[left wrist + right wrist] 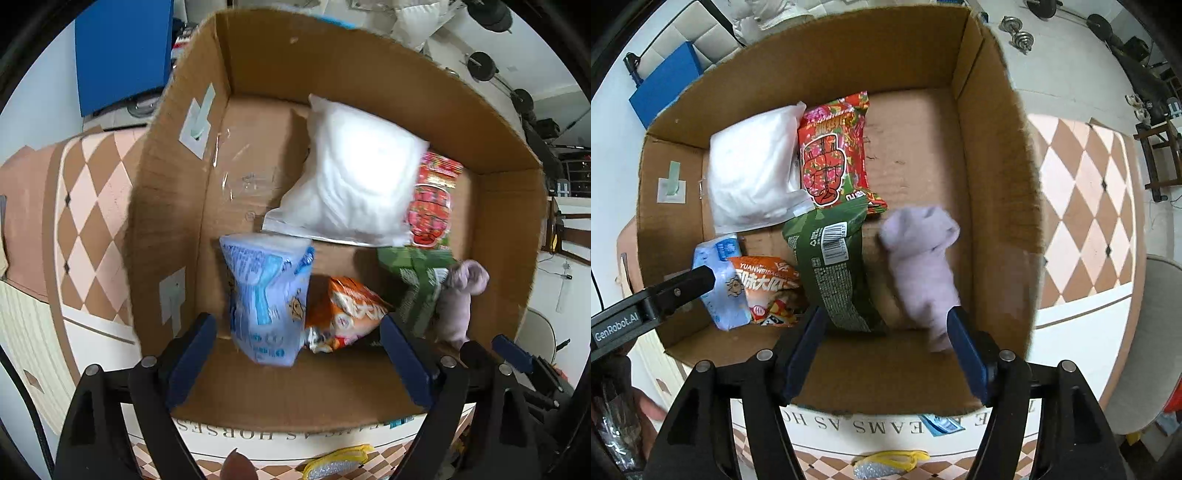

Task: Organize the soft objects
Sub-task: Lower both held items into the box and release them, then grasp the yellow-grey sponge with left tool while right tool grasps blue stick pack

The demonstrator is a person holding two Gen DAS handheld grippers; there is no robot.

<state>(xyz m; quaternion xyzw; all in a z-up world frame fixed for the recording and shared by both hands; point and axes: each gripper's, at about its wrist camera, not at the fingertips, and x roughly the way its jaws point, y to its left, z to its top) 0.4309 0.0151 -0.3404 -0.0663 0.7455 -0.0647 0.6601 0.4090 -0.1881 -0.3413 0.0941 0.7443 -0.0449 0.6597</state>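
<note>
An open cardboard box (369,74) (993,155) holds soft goods. My left gripper (297,356) hangs open over its near left corner, with a pale blue tissue pack (266,299) (720,291) standing loose between the pads and an orange snack bag (347,310) (772,284) beside it. My right gripper (886,350) is open above the near right part. A blurred lilac sock (923,266) (461,299) lies by its right pad, and neither pad presses on it. A green packet (831,266), a red packet (831,155) and a white bag (753,170) (354,177) lie further in.
The box sits on a checkered brown and pink mat (1082,192) (88,221). A yellow-edged silver pouch (886,463) lies on the mat in front of the box. A blue board (122,51) stands behind. Bare box floor (916,140) shows at the far right.
</note>
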